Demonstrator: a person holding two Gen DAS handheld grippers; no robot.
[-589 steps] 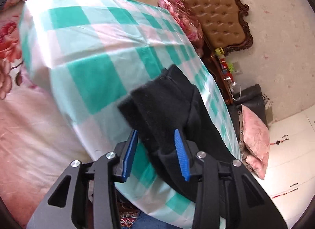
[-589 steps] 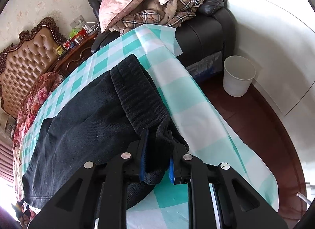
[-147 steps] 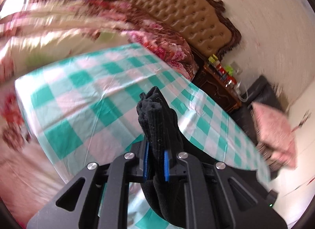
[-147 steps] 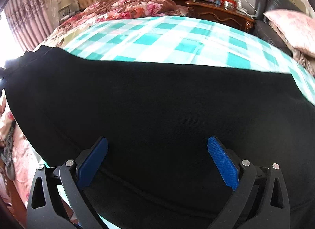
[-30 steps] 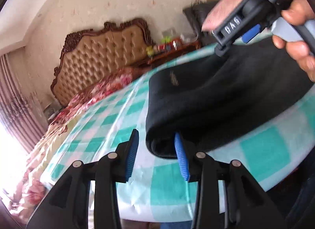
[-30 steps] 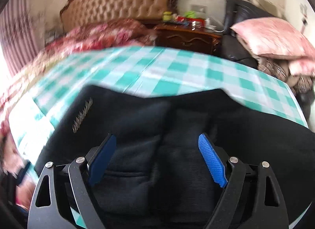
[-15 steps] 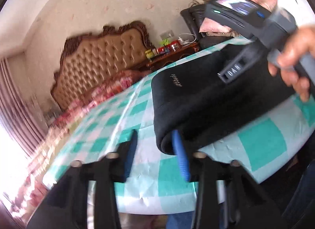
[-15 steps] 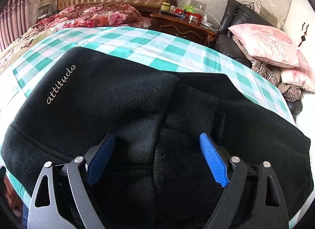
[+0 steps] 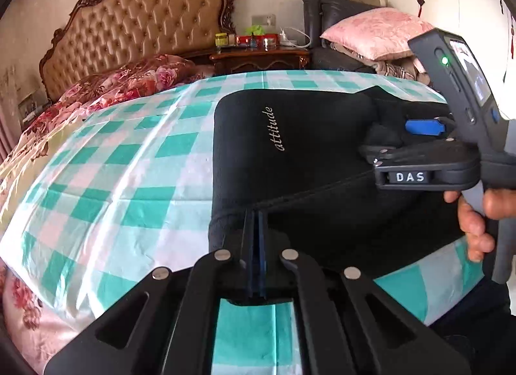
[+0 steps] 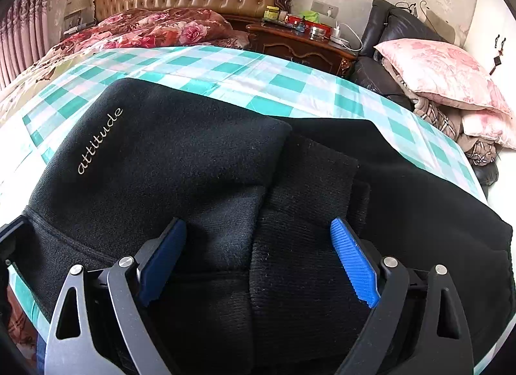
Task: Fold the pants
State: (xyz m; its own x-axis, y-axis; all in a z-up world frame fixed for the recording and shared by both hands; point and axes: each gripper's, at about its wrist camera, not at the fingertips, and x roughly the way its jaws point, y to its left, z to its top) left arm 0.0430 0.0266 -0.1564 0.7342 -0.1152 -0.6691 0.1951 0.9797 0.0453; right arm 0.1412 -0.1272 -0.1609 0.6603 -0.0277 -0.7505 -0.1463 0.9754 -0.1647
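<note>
Black pants (image 9: 290,149) with the word "attitude" stitched on them lie folded into a thick pad on the teal-and-white checked cover (image 9: 129,165). My left gripper (image 9: 254,213) is shut, its tips over the pad's near left corner, and I see no cloth between the pads. My right gripper (image 10: 258,246) hovers over the pants (image 10: 193,155) where a ribbed band lies on top. Its jaws are opening, the blue pads (image 10: 353,258) stand clear of the fabric on both sides. In the left wrist view a hand (image 9: 477,223) holds the right gripper (image 9: 396,139) above the pad's right part.
The cover (image 10: 274,81) drops off at the near edge of the bed. A tufted headboard (image 9: 154,20) and a floral quilt (image 9: 129,81) are at the back left. A cluttered nightstand (image 9: 261,58) and a black armchair with a pink pillow (image 9: 374,33) stand behind.
My left gripper's jaws went from apart around the pad's near corner to shut, and it pulled back and up while rolling. The right gripper stayed over the pants, jaws a little wider.
</note>
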